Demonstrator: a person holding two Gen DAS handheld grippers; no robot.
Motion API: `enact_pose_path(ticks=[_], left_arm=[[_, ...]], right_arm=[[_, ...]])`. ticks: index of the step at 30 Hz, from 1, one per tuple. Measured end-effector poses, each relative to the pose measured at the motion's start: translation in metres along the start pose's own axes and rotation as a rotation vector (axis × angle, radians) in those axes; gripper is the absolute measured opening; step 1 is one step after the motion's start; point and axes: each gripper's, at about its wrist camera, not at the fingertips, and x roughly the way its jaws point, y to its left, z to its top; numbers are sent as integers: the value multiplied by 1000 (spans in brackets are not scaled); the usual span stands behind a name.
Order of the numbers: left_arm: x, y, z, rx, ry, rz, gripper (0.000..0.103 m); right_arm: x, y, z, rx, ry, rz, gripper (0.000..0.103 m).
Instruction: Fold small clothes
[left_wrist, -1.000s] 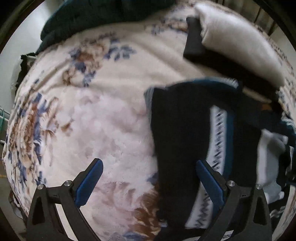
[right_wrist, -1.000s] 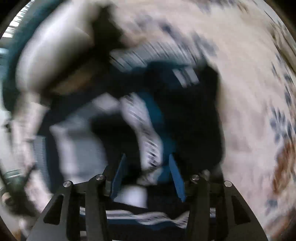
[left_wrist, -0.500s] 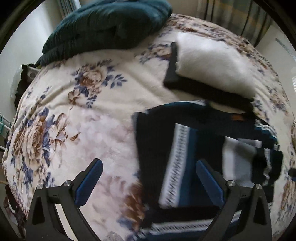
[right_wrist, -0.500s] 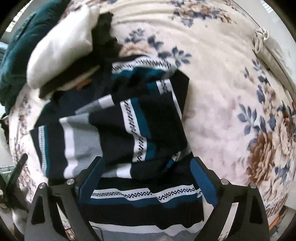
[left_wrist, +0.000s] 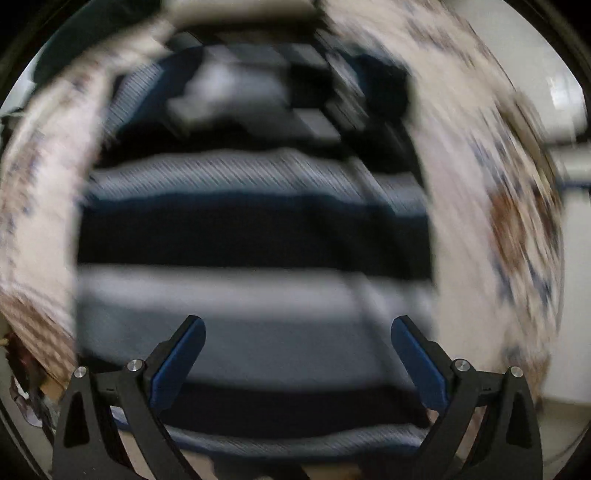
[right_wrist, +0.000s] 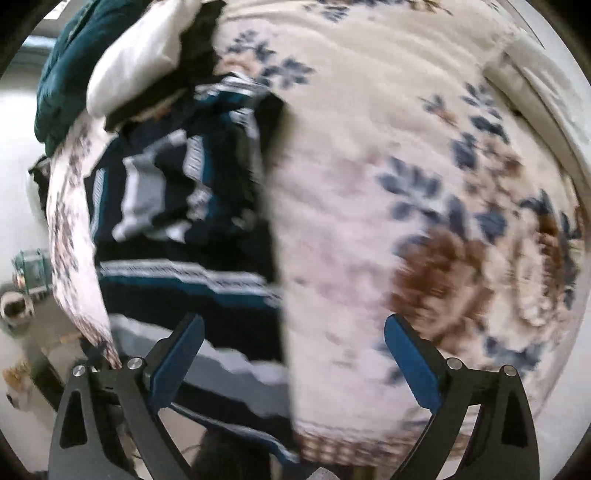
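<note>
Both tongs are seen open, nothing gripped. The striped sweater (left_wrist: 255, 229) fills the frame centre before the left tongs (left_wrist: 297, 354); right tongs (right_wrist: 293, 350) straddle its right edge on the bed (right_wrist: 388, 184).

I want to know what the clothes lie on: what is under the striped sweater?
The striped sweater lies on the floral blanket, which shows all round it. Its far end seems tucked under a white pillow. Whatever lies beneath its middle is covered.
</note>
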Motion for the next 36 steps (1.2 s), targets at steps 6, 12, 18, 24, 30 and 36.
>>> enact_pose_path(ticks=[6,12,18,24,30,36], left_arm=[[73,-93,-69,128,195,-92,102],[99,-118,-92,231,120,17,33],[59,-87,-86,178,14,-22,5],[5,-37,-82,11,-56,-108,5],[-50,34,-91,-195,-146,-188,5],[-70,141,-111,-422,-197,-248,5]], right_arm=[[-2,-63,4,22,23,-19,99],[19,-69,43,25,-5,93,99],[61,-32,136,66,-40,325,99],[126,-6,195,237,50,436,36],[85,63,190,92,-20,287,8],[29,173,186,-15,-48,231,7]])
